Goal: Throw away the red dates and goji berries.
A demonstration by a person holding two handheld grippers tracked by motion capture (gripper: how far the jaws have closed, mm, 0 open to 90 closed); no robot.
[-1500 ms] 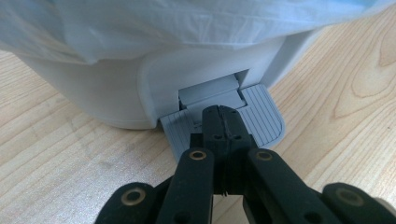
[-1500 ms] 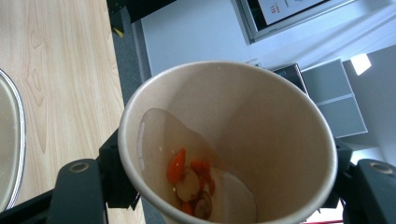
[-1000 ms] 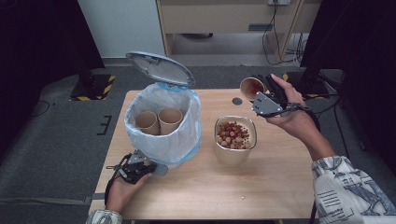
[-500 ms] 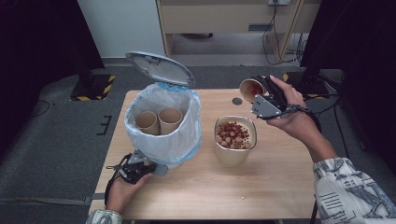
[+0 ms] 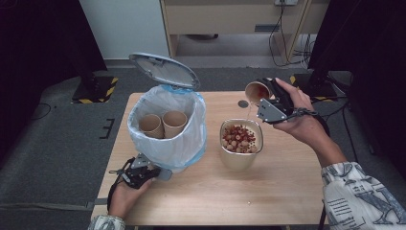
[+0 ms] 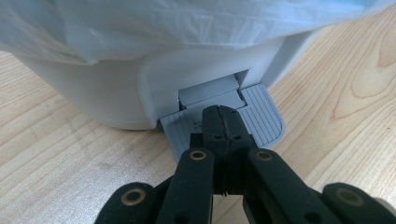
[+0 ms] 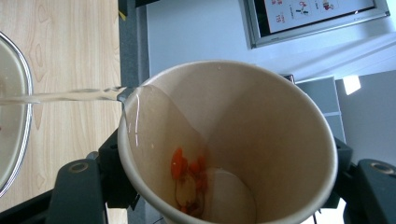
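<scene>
My right gripper (image 5: 264, 93) is shut on a paper cup (image 5: 257, 90) (image 7: 229, 140), tipped on its side above the table's far right. A thin stream of clear liquid (image 7: 70, 96) runs from the cup's rim into the beige bowl (image 5: 241, 155) full of red and pale bits. A few orange and pale bits (image 7: 187, 179) cling inside the cup. My left gripper (image 5: 158, 173) (image 6: 223, 122) is shut, its tips pressing on the grey pedal (image 6: 261, 116) of the white bin (image 5: 165, 127), whose lid (image 5: 165, 69) stands up. Two paper cups (image 5: 163, 123) lie in the bin's bag.
A small dark round spot (image 5: 243, 103) lies on the wooden table (image 5: 215, 196) behind the bowl. A loose bit (image 5: 248, 203) lies near the front edge. A cabinet and cables stand beyond the table's far side.
</scene>
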